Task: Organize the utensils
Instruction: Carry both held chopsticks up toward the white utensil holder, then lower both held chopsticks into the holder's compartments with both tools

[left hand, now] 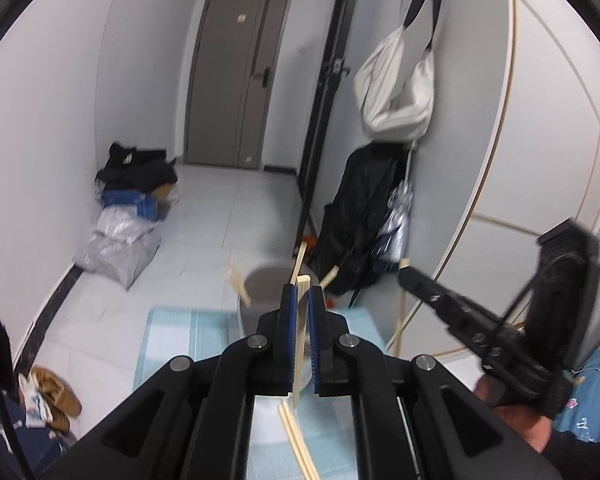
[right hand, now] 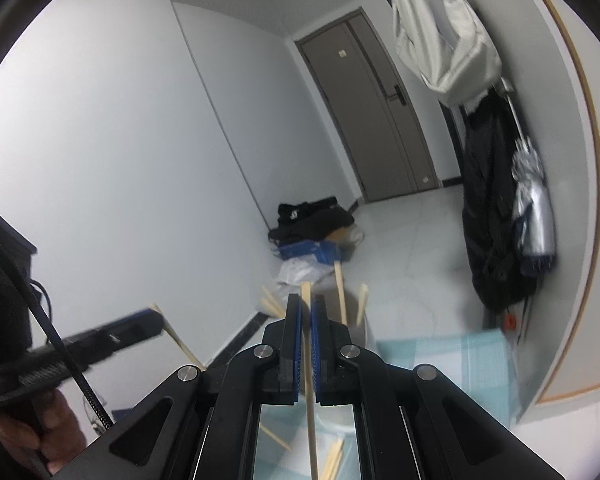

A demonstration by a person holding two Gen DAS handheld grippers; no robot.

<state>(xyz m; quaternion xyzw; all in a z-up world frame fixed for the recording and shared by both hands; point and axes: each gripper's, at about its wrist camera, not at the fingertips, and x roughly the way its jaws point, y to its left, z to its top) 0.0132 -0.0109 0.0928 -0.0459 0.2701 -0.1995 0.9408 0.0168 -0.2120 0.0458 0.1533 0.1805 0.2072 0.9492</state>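
My left gripper is shut on one pale wooden chopstick, which stands nearly upright between the blue pads. Just behind it is a grey round holder with several chopsticks leaning out. My right gripper is shut on another chopstick, above the same holder. Each gripper shows in the other's view: the right gripper at the right, the left gripper at the left, each with a stick hanging from its tip. Loose chopsticks lie on the teal checked mat below.
A curved white panel rises close on the right, with a white bag and a black coat hanging beside it. Bags and boxes are piled against the left wall, and a closed door stands beyond. A hand holds the left gripper's handle.
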